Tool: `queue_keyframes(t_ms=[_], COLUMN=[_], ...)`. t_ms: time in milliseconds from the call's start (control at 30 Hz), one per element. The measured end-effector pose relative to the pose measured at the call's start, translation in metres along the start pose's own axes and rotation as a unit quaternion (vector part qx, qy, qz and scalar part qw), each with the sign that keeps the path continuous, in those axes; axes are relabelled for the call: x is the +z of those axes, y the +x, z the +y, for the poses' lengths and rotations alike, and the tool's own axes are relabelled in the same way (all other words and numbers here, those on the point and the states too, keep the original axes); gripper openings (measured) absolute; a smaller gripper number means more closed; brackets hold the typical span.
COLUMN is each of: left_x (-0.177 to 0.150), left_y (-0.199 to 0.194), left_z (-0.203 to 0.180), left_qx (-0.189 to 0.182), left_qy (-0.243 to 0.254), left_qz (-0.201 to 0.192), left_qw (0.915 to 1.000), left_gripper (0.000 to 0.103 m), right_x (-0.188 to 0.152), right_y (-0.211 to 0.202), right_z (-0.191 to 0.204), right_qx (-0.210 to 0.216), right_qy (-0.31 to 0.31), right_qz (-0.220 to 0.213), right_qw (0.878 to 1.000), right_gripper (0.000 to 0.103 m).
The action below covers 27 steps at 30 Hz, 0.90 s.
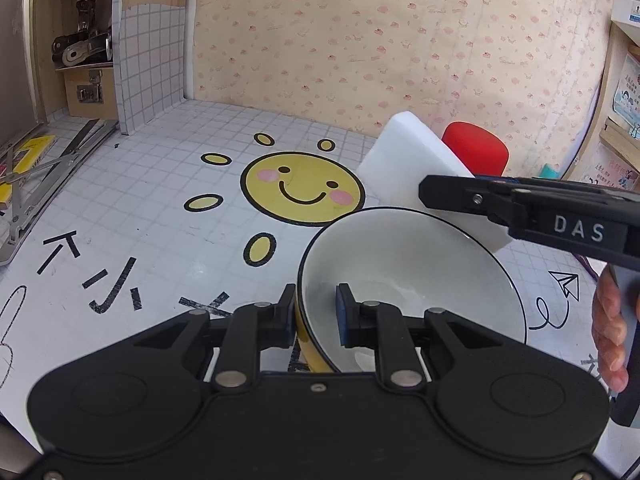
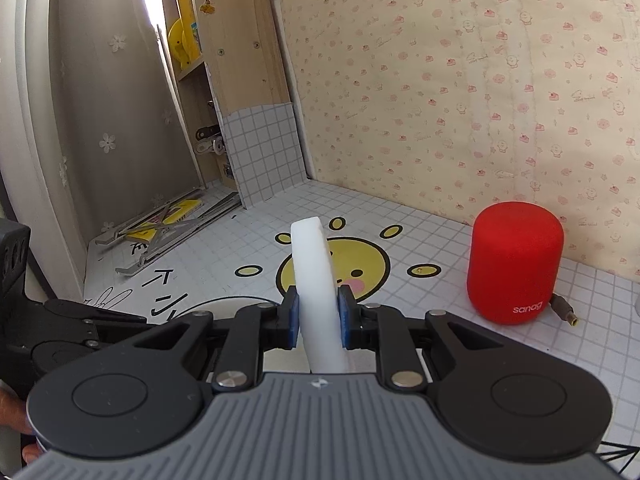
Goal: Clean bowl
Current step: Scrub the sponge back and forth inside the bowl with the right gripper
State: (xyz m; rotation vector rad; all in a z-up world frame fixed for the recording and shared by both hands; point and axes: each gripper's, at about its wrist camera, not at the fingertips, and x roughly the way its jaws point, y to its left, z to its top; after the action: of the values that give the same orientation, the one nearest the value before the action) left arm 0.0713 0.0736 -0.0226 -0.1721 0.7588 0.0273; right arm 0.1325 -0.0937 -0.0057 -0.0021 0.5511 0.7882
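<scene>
The left claw [image 1: 316, 314] pinches the near rim of the bowl [image 1: 412, 276], one finger inside and one outside, holding it tilted above the table [image 1: 140, 200]. The right claw [image 2: 318, 316] is clamped on a white sponge [image 2: 316, 280] standing on edge between its pads, just over the bowl's far rim. Ahead and right of it stands a red speaker [image 2: 516, 264] with a cable plug [image 2: 566, 312] beside it. A folded metal stand [image 2: 160, 232] lies far left.

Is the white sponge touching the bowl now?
Cannot tell. In the left wrist view the sponge overlaps the far rim of the bowl, but neither contact nor gap shows plainly.
</scene>
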Motion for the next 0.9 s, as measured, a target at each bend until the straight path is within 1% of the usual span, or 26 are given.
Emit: queue_keyframes(t_ms=[233, 333, 500, 800, 900], left_x=[0.002, 0.002, 0.002, 0.001, 0.001], left_y=[0.001, 0.001, 0.001, 0.001, 0.001], left_z=[0.006, 0.005, 0.003, 0.0, 0.0], left_qx=[-0.006, -0.005, -0.002, 0.004, 0.004], left_qy=[-0.003, -0.003, -0.002, -0.002, -0.003], left_qz=[0.004, 0.004, 0.003, 0.002, 0.002], left_qw=[1.0, 1.0, 1.0, 1.0, 1.0], left_gripper=[0.021, 0.021, 0.024, 0.025, 0.025], right_x=[0.011, 0.011, 0.001, -0.019, -0.019], right_y=[0.018, 0.017, 0.003, -0.024, -0.024], right_z=[0.01, 0.011, 0.006, -0.002, -0.003], right_qx=[0.006, 0.006, 0.001, -0.007, -0.008], right_qy=[-0.014, -0.014, -0.005, 0.011, 0.015], right_qz=[0.002, 0.0, -0.002, -0.008, -0.009], right_qw=[1.0, 1.0, 1.0, 1.0, 1.0], right_gripper=[0.021, 0.021, 0.021, 0.021, 0.021])
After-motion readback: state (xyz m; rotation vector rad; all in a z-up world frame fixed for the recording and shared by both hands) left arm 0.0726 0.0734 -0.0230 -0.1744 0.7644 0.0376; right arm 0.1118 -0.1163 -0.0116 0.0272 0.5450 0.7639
